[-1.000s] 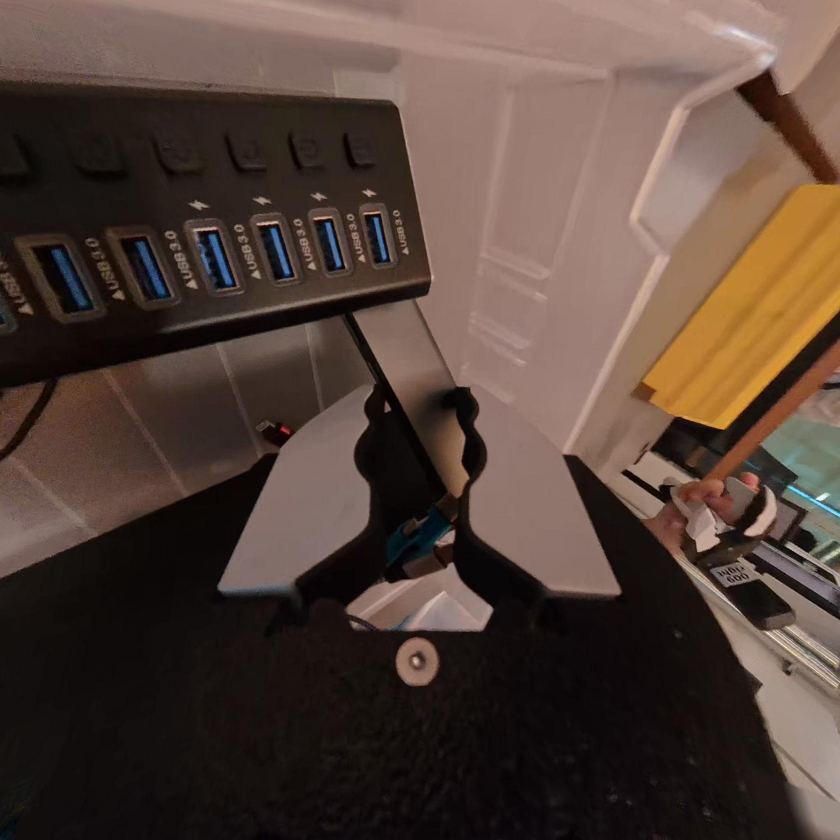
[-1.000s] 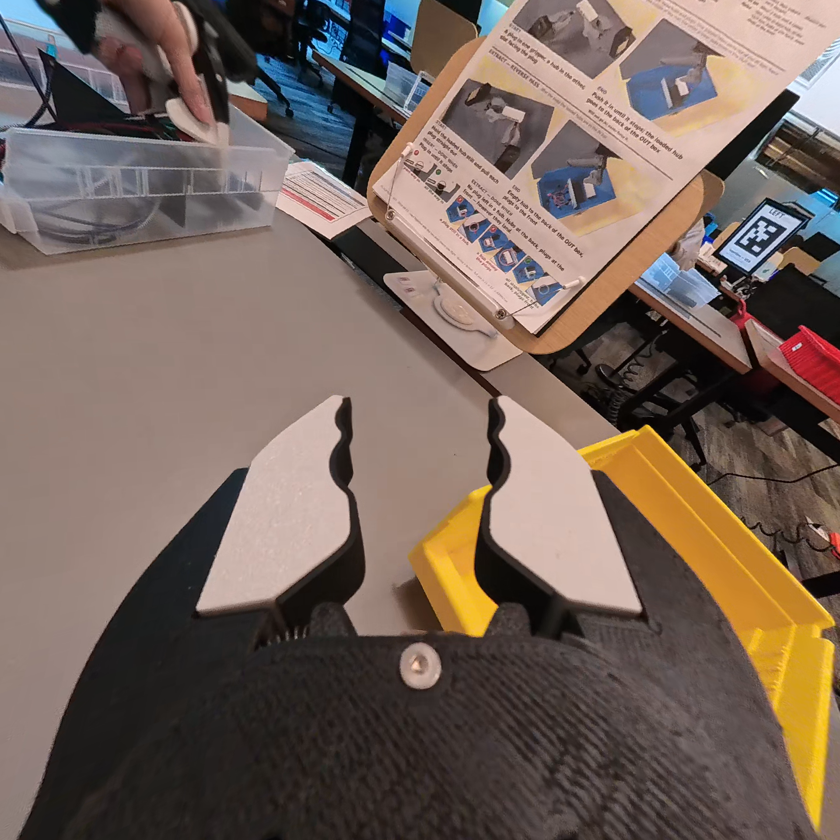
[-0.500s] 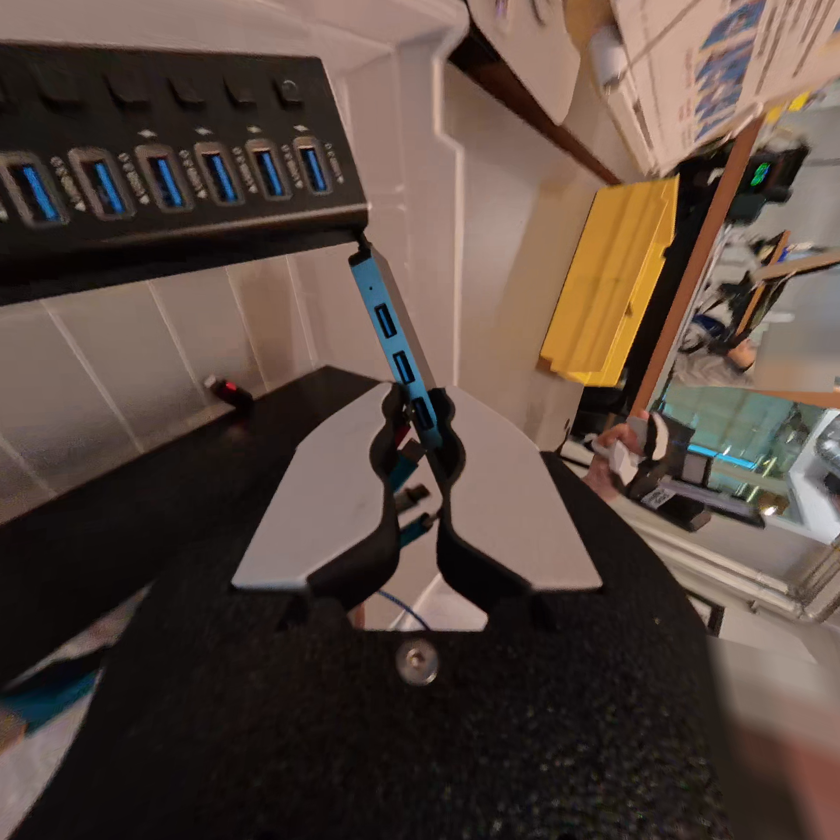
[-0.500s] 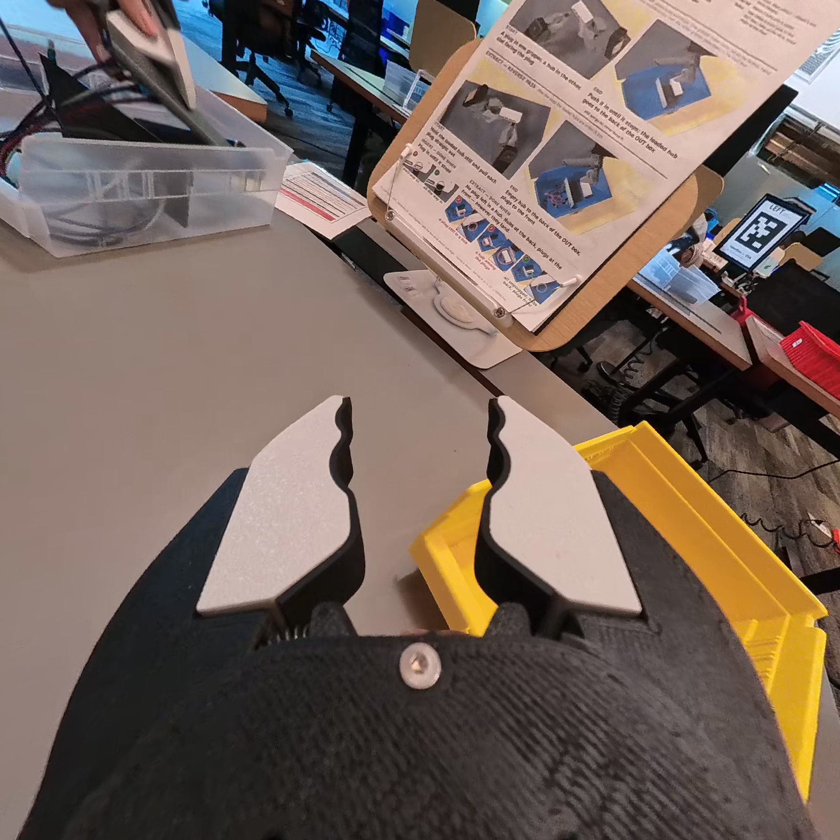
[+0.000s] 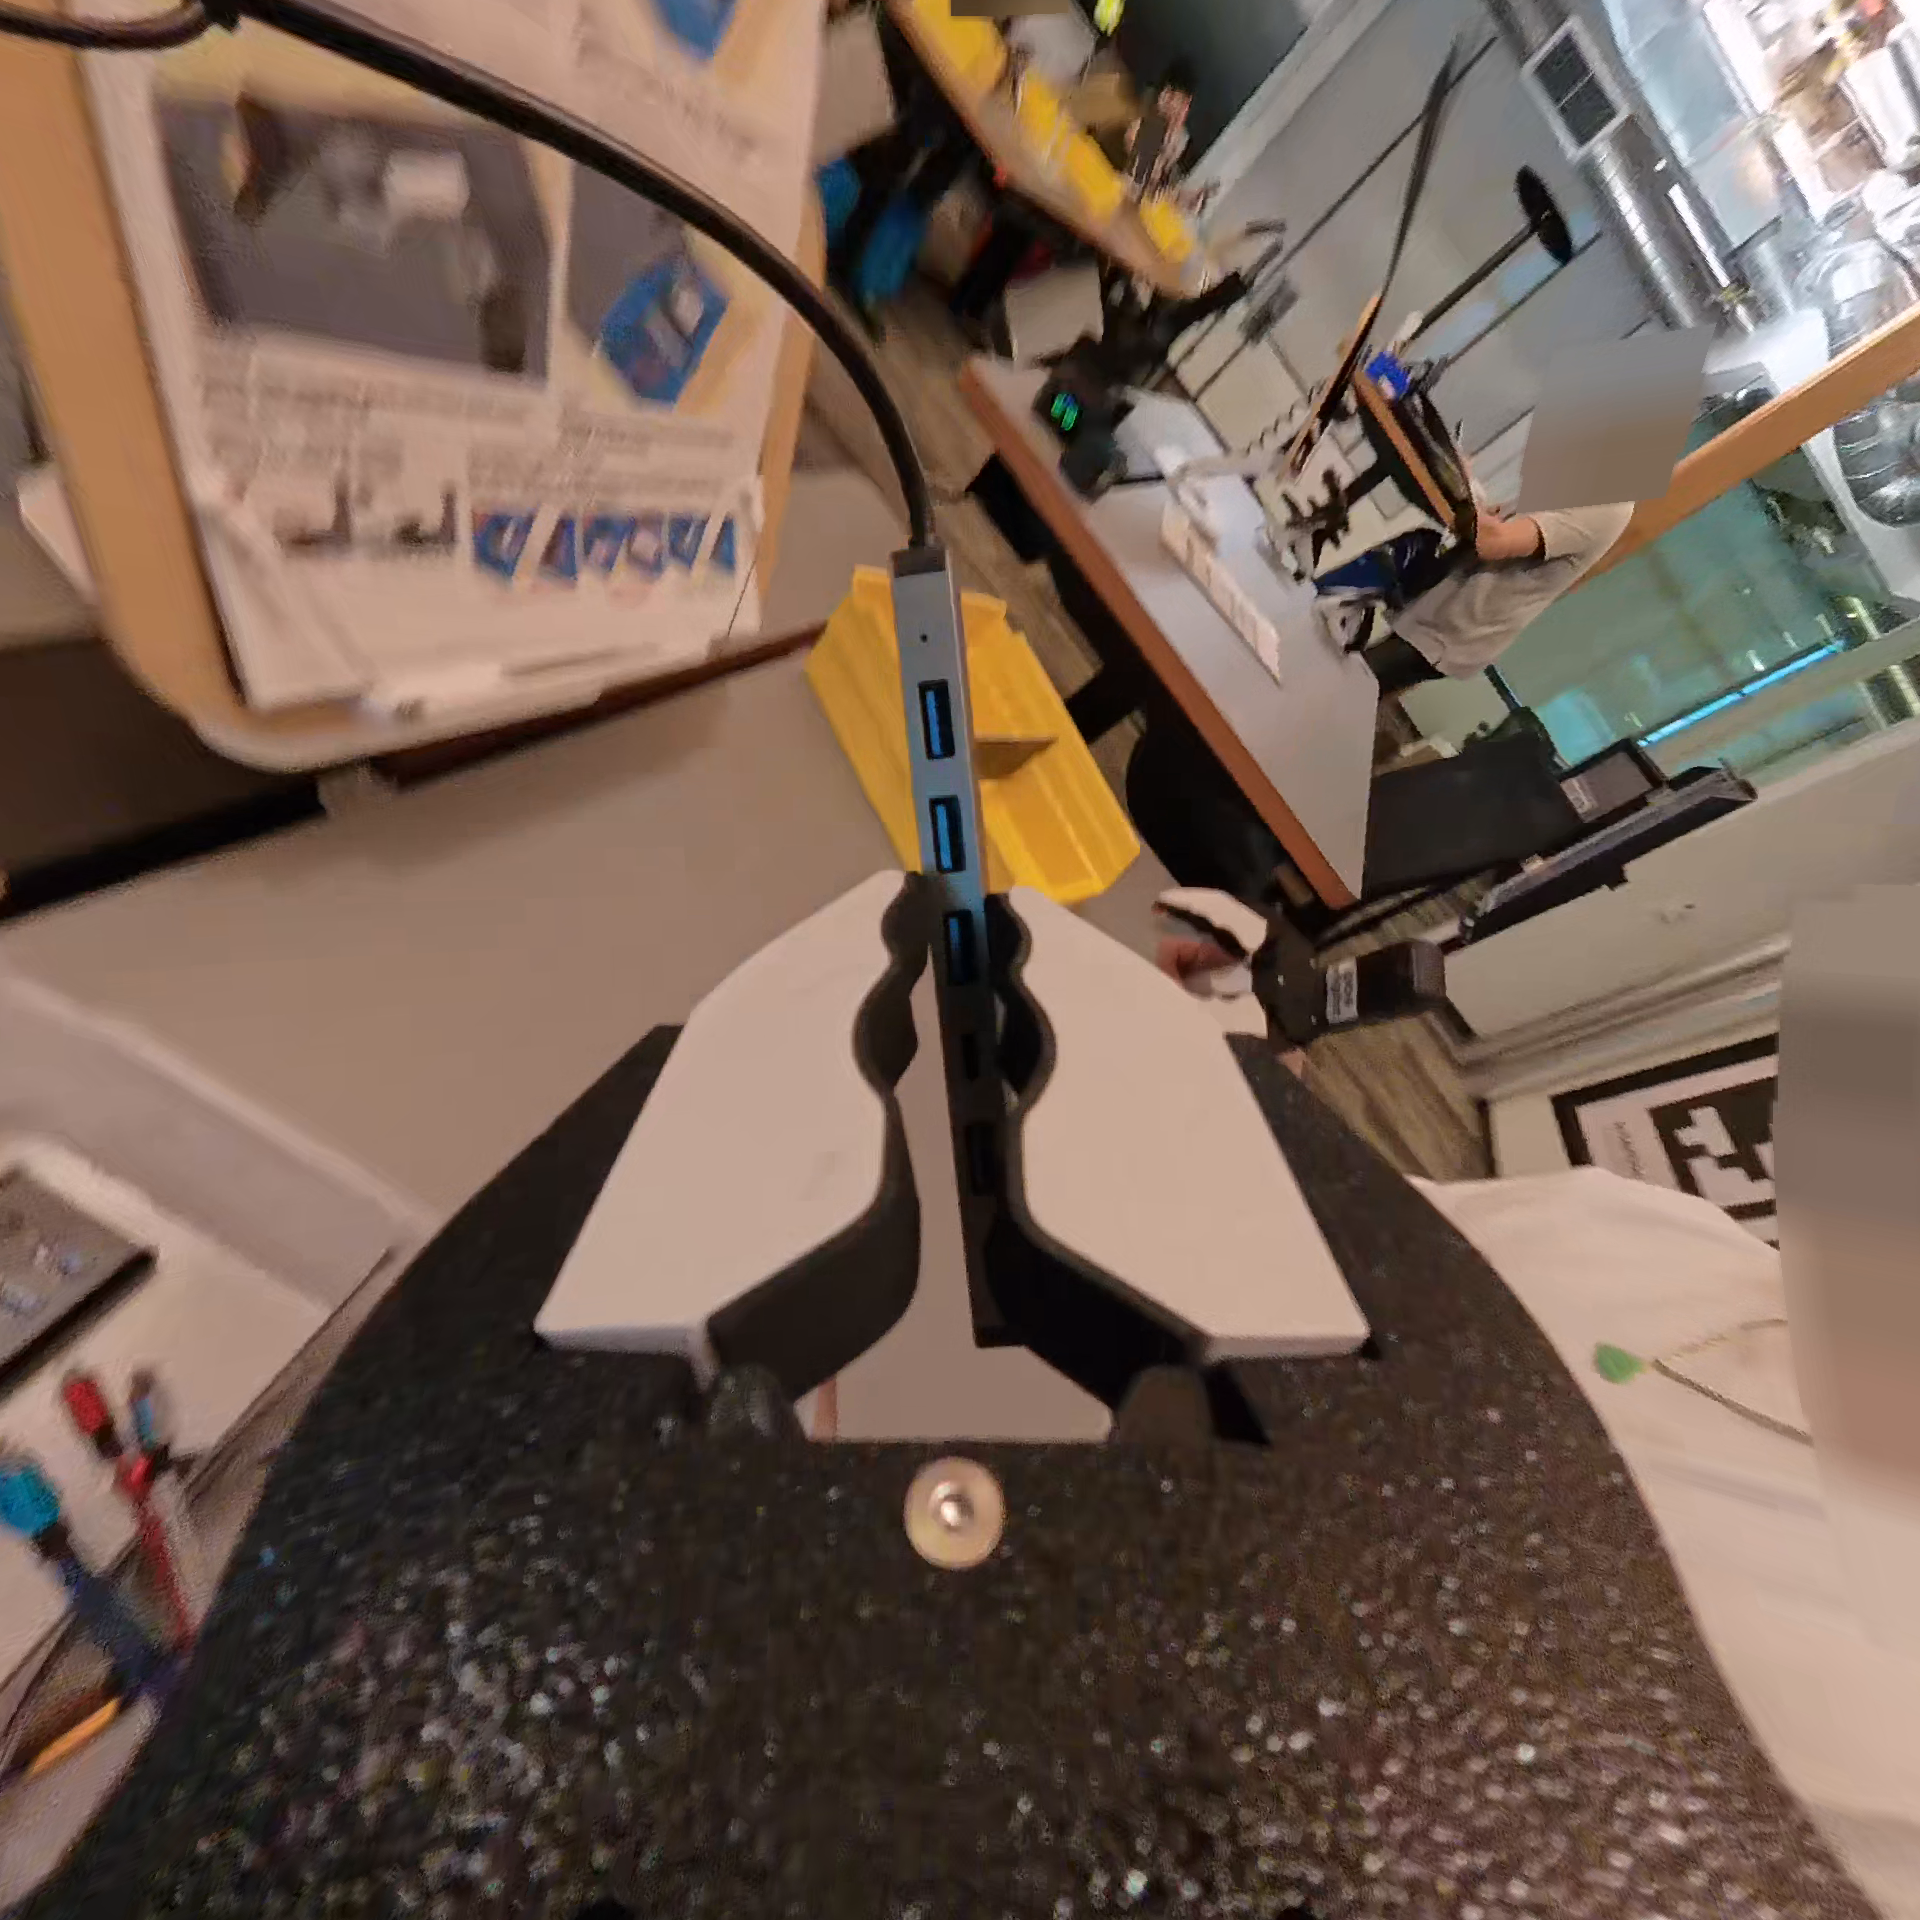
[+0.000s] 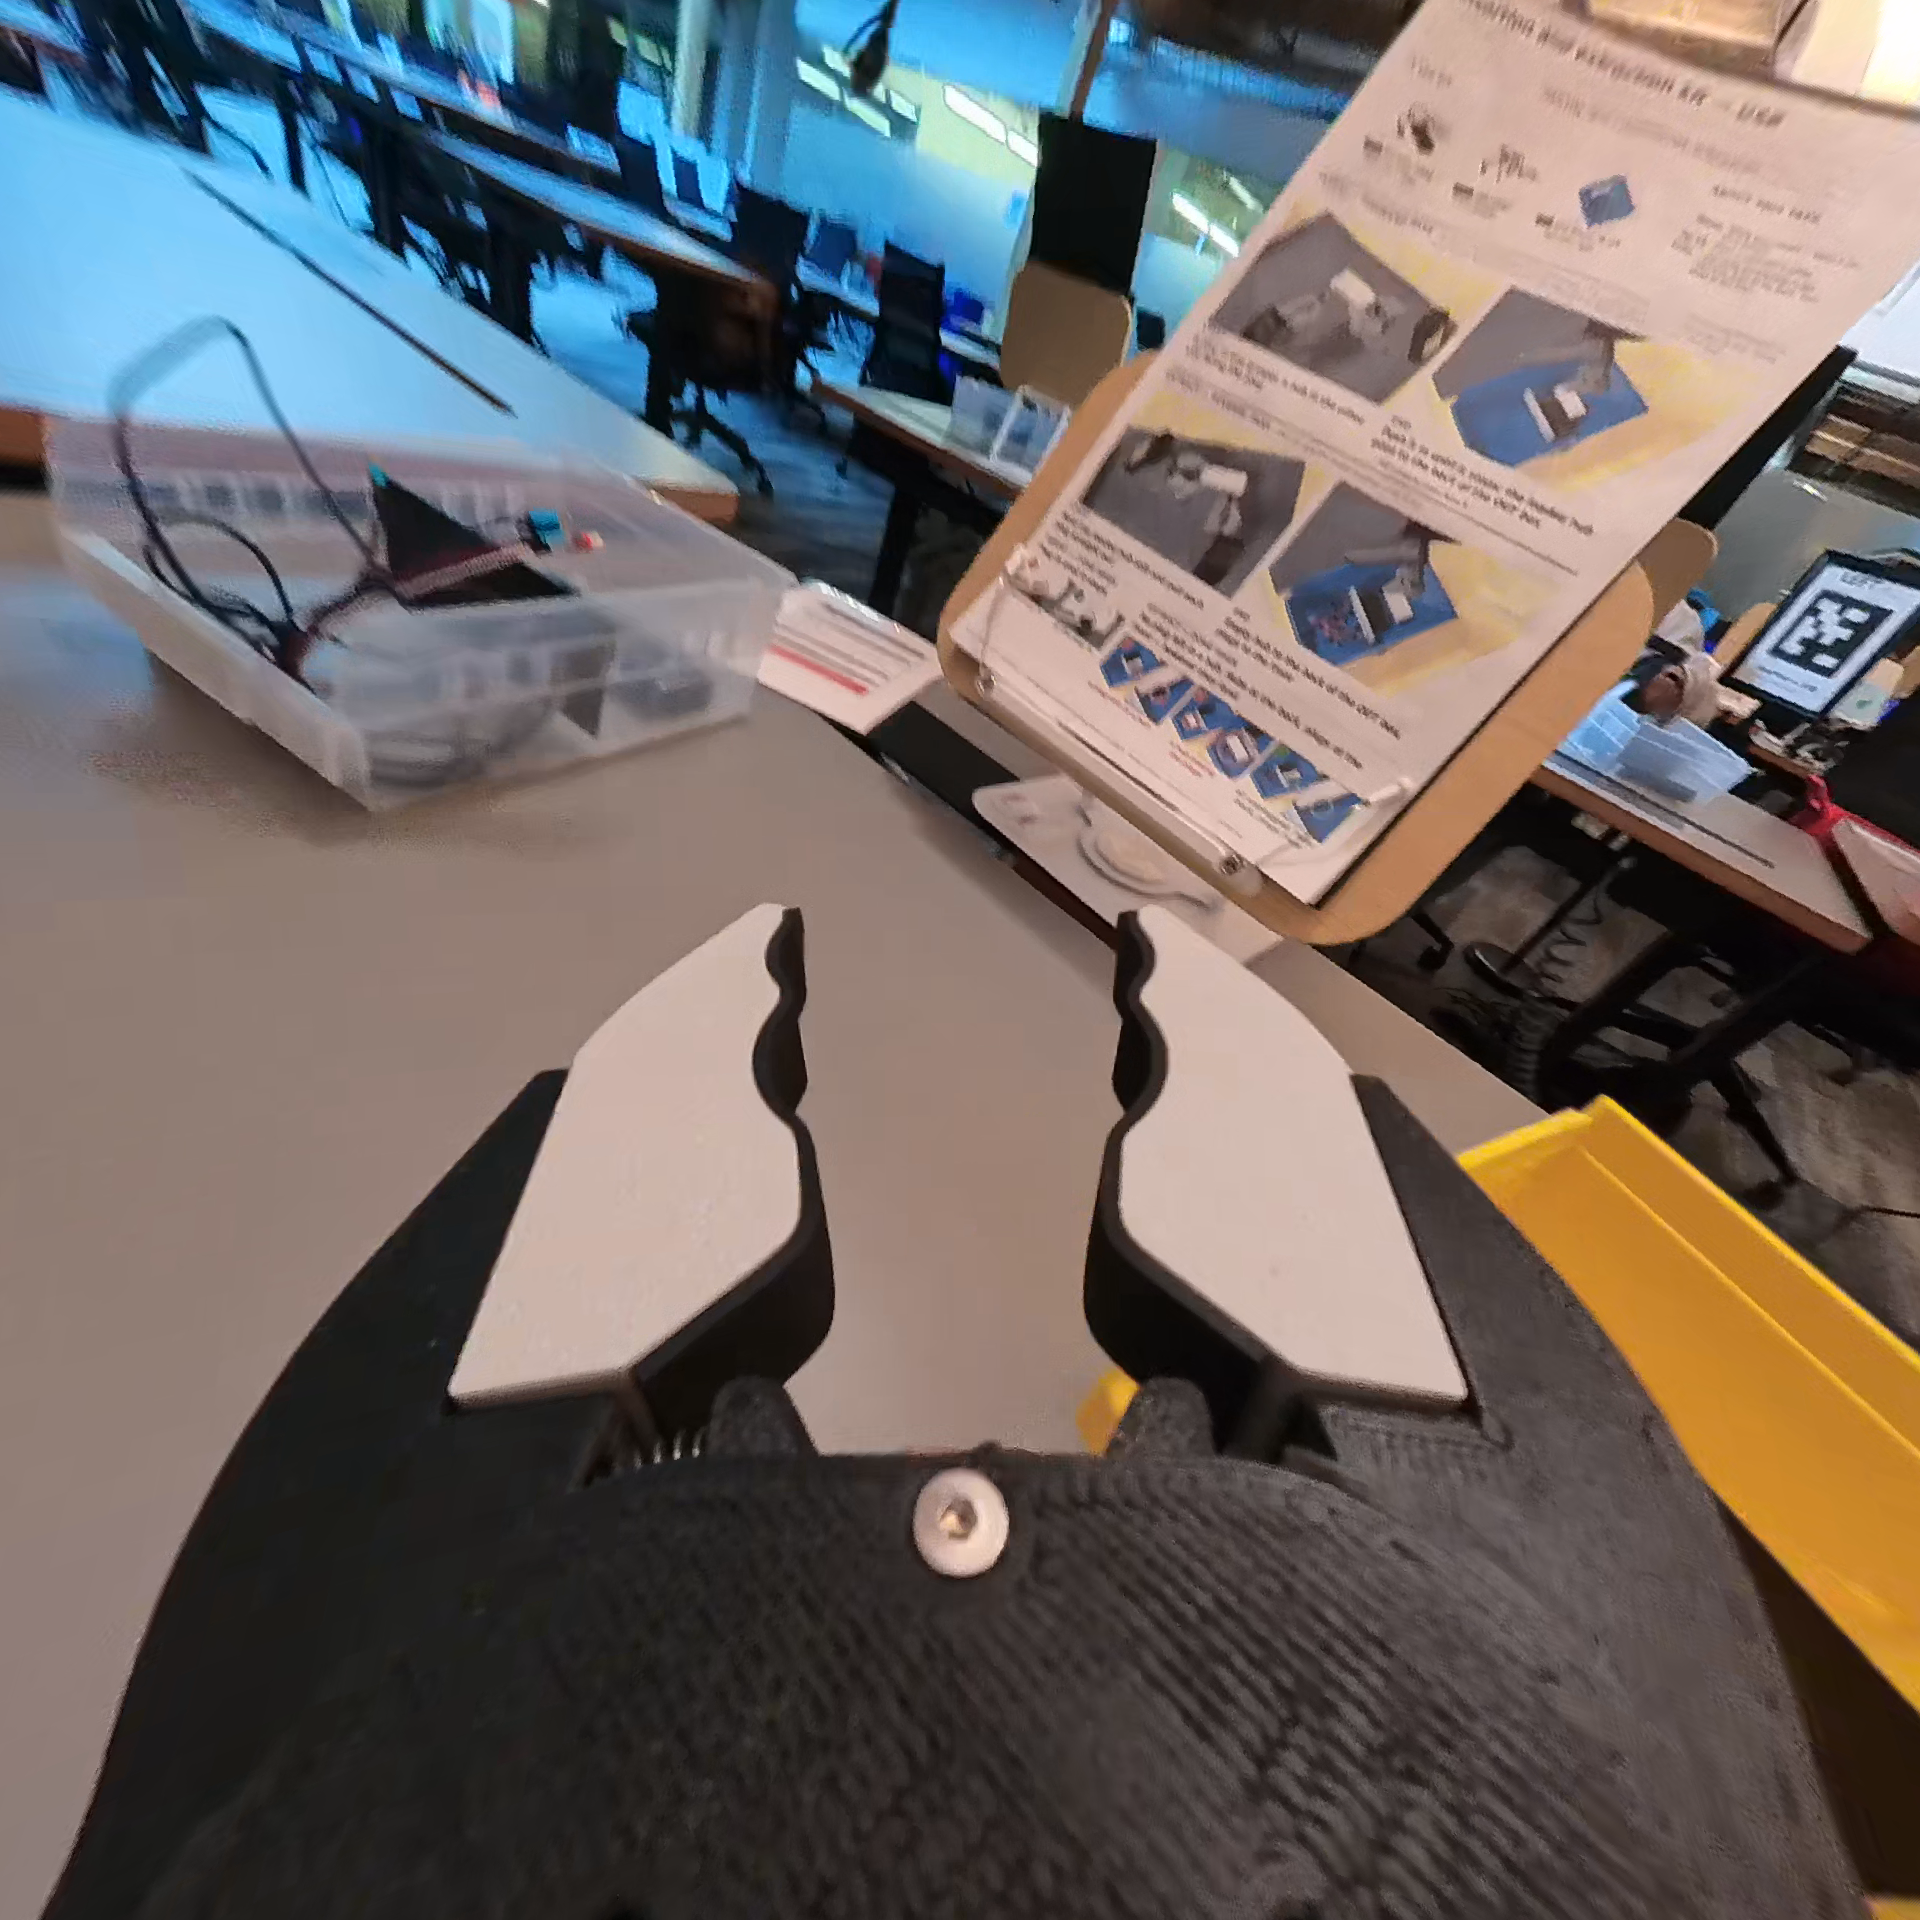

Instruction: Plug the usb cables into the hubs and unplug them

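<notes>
left gripper [image 5: 951,914]: clamped on hub [image 5: 940,790], ports up for plugging, its cable [image 5: 665,177] trailing to 11 o'clock | right gripper [image 6: 958,940]: fingers apart, empty, ready for a plug | tray [image 6: 312,717] at 10 o'clock

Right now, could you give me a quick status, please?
Left gripper shut on hub, cable attached. Right gripper open, empty. Ports unobstructed.

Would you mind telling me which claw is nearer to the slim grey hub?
Left. The left claw is shut on the hub; the right claw hangs open over the table, with no hub in its view.
</notes>
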